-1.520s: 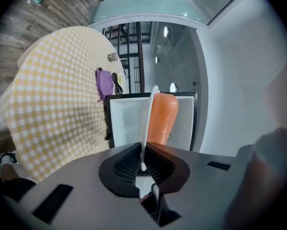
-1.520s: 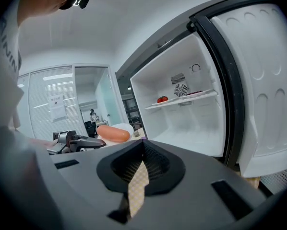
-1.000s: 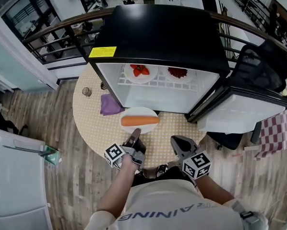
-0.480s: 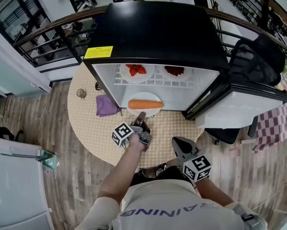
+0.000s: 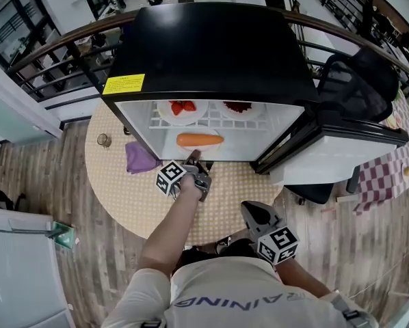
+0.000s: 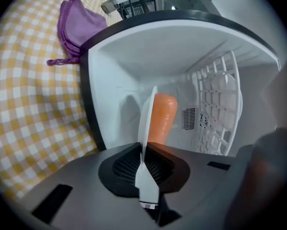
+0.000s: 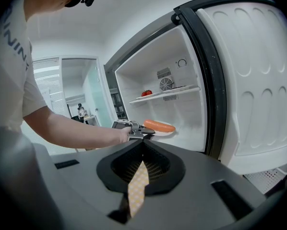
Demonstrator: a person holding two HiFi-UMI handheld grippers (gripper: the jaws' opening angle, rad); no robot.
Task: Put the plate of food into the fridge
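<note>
Where the round table (image 5: 115,197) curves to its left edge, a small glass (image 5: 104,140) stands, and a crumpled purple cloth (image 5: 139,158) lies just beside the left front corner of the black fridge (image 5: 211,46). Next comes the left gripper (image 5: 193,158), its jaws clamped on the near rim of the white plate (image 6: 146,123). It holds the plate just inside the front edge of the fridge's lower compartment, toward the left side. On the plate lies a carrot (image 5: 200,140), its long axis running left to right, parallel to that front edge; which end is the tip I cannot tell. Above it, the wire shelf (image 5: 211,120) carries two more plates of red food. The fridge door (image 5: 341,149) stands swung wide to the right. Near the table's near edge the right gripper (image 5: 249,210) hovers, jaws drawn together on nothing. A yellow-checked cloth covers the table, which stands on wood plank flooring (image 5: 54,183). A curved railing (image 5: 54,46) runs behind the fridge, and a black chair (image 5: 358,84) stands at the right.
</note>
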